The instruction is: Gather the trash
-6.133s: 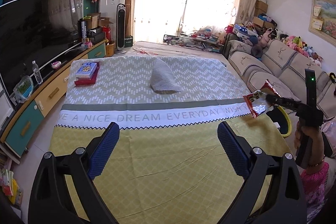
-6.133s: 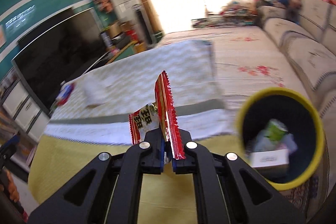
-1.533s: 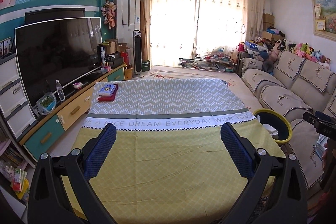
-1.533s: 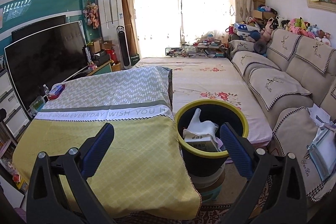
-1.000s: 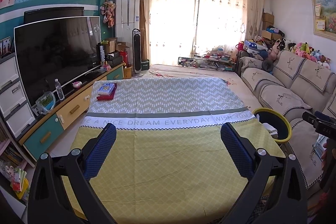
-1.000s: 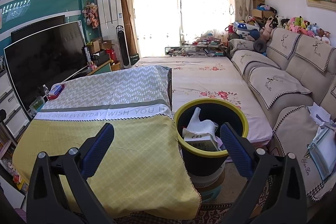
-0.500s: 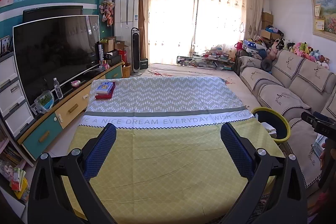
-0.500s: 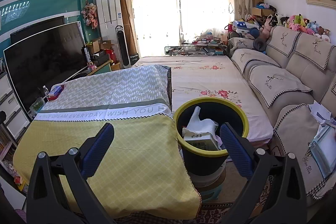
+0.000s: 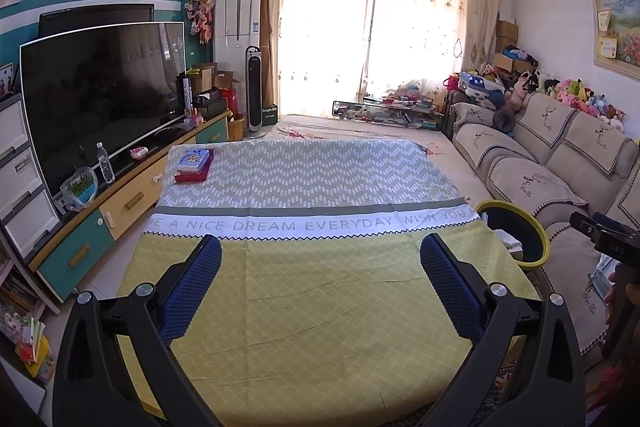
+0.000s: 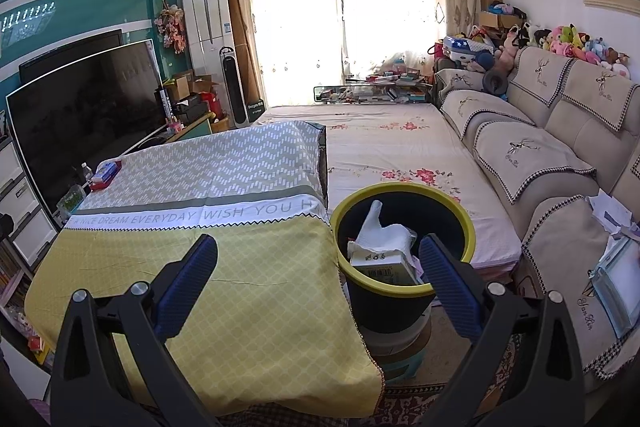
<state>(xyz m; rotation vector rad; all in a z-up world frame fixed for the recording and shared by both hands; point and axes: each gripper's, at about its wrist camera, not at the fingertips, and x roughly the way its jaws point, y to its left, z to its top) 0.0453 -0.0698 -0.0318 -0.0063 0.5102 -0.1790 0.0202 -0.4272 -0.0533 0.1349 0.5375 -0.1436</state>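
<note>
Both tools carry nothing: the left gripper (image 9: 320,281) has its jaws spread wide over the near yellow half of the worktop (image 9: 312,315), and the right gripper (image 10: 318,281) is just as wide open, with its right finger overlapping the near rim of the bin (image 10: 468,227) in its view. The bin stands just off the worktop's right edge, on a small stack of containers, and already holds a white tissue (image 10: 380,231) and a small carton (image 10: 382,265). No loose trash shows on the cloth anywhere from the near edge to the far one, so judge the collecting as finished or close to it. For this step, sweep each camera slowly along the worktop's edges and the floor beside it before you commit to any reach. Keep the jaws wide until a target is centred between the pads. At the far left corner lies a stack of books (image 9: 193,165); it does not look like trash, so leave it unless told otherwise. Past the worktop, the sofa (image 10: 560,163) is cluttered with papers; whether they count is unclear.
</note>
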